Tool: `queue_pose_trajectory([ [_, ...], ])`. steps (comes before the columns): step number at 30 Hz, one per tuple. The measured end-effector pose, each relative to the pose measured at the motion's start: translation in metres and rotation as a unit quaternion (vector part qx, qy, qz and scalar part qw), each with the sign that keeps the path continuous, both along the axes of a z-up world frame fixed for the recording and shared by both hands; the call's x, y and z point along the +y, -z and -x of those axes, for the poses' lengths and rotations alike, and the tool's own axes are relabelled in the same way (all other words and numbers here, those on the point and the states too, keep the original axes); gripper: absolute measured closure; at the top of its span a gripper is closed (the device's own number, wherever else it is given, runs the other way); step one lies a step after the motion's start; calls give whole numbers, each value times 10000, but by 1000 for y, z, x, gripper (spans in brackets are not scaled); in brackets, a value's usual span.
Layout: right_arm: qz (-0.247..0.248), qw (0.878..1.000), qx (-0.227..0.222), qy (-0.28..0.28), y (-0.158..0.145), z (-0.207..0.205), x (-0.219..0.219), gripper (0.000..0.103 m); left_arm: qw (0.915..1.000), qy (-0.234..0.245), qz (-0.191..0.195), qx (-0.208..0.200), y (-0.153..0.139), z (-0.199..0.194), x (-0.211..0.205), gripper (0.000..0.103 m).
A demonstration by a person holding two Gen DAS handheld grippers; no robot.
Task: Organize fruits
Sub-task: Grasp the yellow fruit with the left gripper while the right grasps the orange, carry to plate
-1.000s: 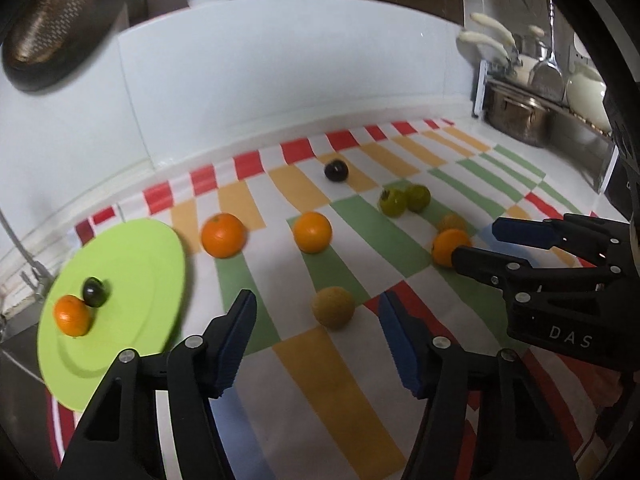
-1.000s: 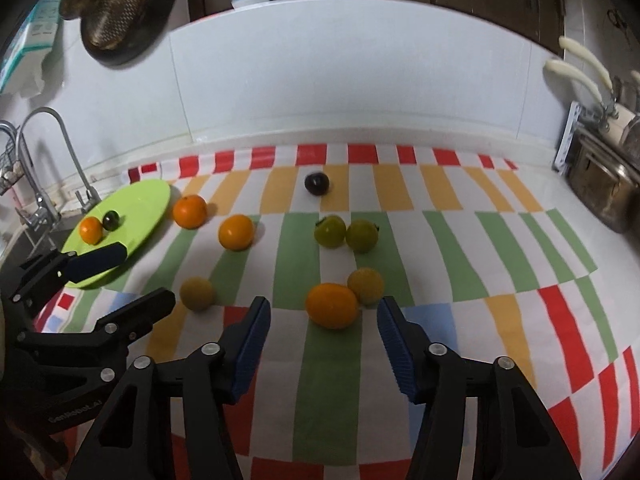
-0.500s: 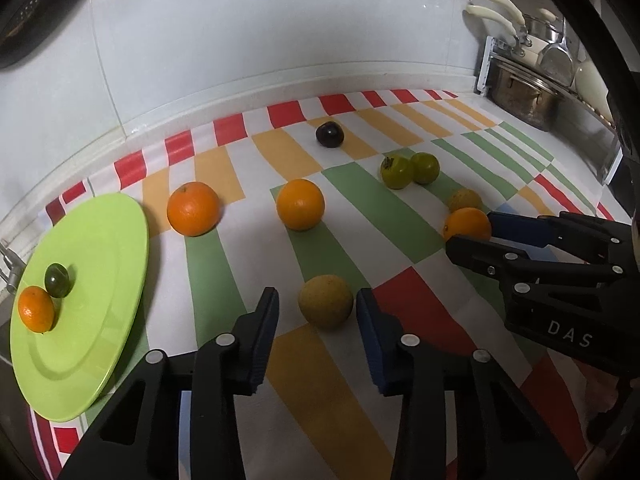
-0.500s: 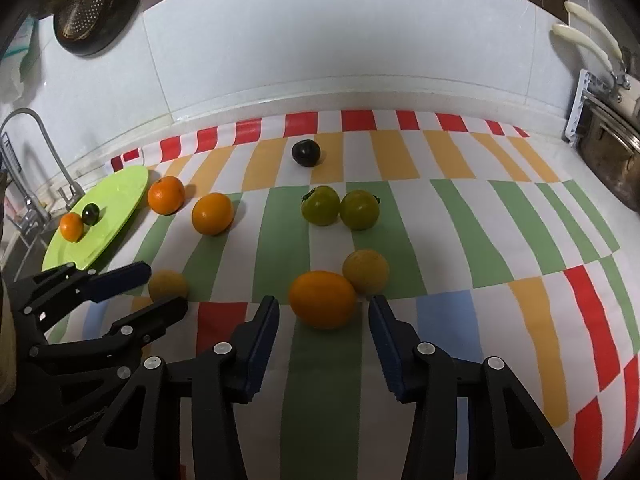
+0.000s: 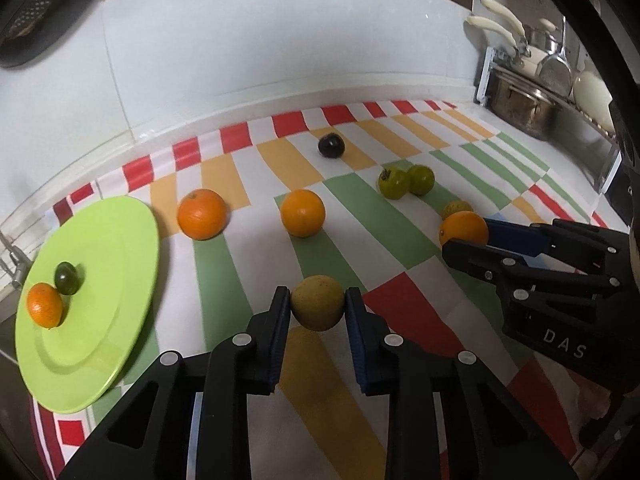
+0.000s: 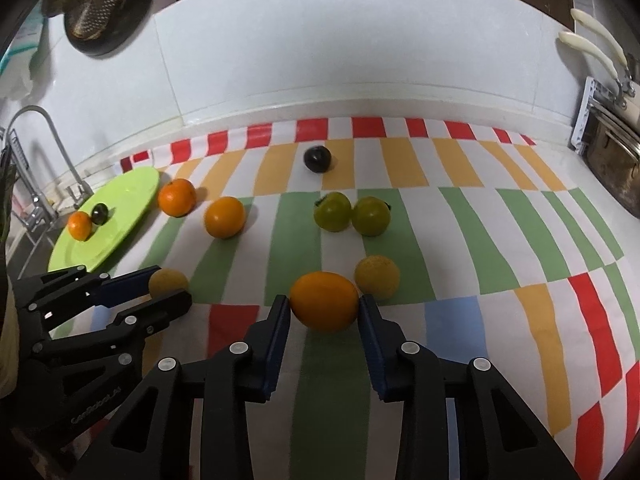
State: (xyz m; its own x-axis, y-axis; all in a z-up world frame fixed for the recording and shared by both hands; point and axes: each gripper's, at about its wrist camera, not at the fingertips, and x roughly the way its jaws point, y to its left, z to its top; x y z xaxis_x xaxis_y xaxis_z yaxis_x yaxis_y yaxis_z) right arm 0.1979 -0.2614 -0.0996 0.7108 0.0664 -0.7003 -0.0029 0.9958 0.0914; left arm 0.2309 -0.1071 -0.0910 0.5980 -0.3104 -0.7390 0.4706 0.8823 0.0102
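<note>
My left gripper [image 5: 318,307] is shut on a round yellow-brown fruit [image 5: 317,312] that rests on the striped cloth [image 5: 224,272]. The jaws of my right gripper [image 6: 324,309] are closing on a large orange [image 6: 324,300], and both pads touch its sides. A lime-green plate [image 5: 112,280] at the left holds a small orange [image 5: 44,305] and a dark green fruit [image 5: 67,278]. Loose on the cloth lie two oranges [image 5: 202,214] [image 5: 302,213], two green fruits [image 5: 394,184] [image 5: 421,179], a dark plum [image 5: 331,146] and a yellow fruit [image 6: 377,276].
A tap [image 6: 44,120] and sink edge lie left of the plate. A metal pot and utensil rack [image 5: 520,100] stand at the right end of the counter. A strainer [image 6: 100,4] hangs on the white wall behind the cloth.
Both grippers closed in from wide open. The left pads came to clamp the yellow-brown fruit. The right pads came up against the large orange.
</note>
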Motion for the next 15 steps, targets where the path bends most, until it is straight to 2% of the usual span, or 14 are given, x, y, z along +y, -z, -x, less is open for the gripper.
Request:
queue_pose_trajectory([
  [15, 36, 9972, -602, -449, -42, 31, 32, 67, 9960, -744, 240, -426, -42, 36, 43, 75],
])
